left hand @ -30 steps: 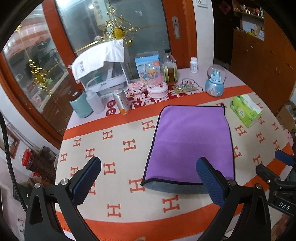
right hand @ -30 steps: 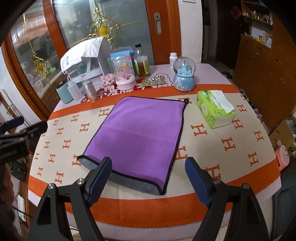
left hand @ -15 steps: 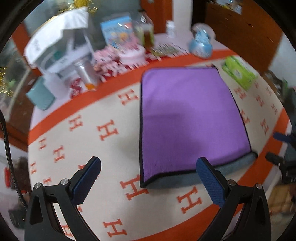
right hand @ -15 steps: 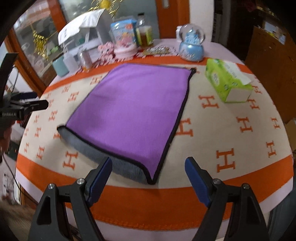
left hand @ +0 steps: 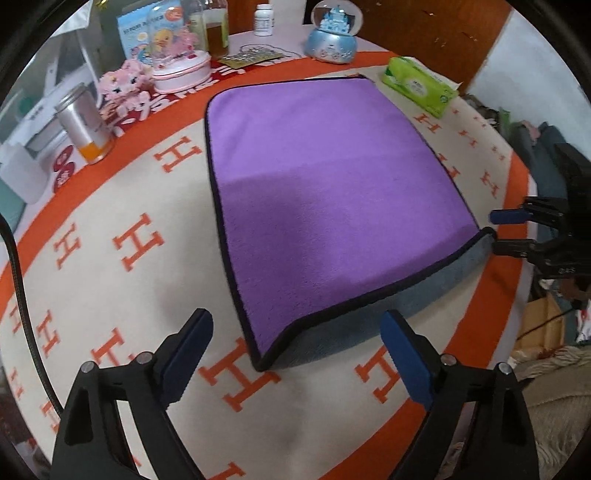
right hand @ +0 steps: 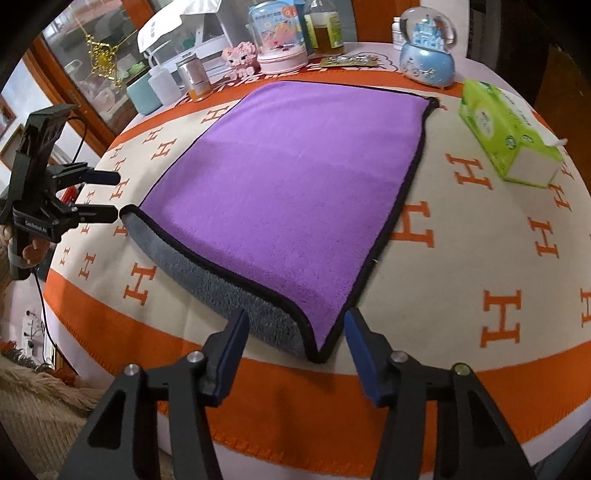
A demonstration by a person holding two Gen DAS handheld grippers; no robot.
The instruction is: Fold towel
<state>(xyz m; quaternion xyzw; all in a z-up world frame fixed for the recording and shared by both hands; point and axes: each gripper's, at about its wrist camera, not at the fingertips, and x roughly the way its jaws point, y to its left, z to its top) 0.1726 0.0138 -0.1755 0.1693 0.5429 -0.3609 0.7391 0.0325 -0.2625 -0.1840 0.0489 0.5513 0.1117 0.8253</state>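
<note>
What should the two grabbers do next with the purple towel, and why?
Probably close on the near corners. The left gripper and right gripper are both open, each straddling one near corner of the purple towel, which lies flat on the table. Nothing is gripped yet, so pinching comes before lifting and folding.

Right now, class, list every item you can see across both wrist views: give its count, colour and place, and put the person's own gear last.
towel: 1, purple over grey, black trim, lying mid-table
tablecloth: 1, cream with orange H marks and orange border, covering the table
tissue box: 1, green, right of the towel
snow globe: 1, pale blue, far edge
pink dome ornament: 1, behind the towel
metal can: 1, silver, far left
white pill bottle: 1, far edge
left gripper: 1, black with blue pads, open at the towel's near left corner
right gripper: 1, same colours, open, straddling the near right corner
</note>
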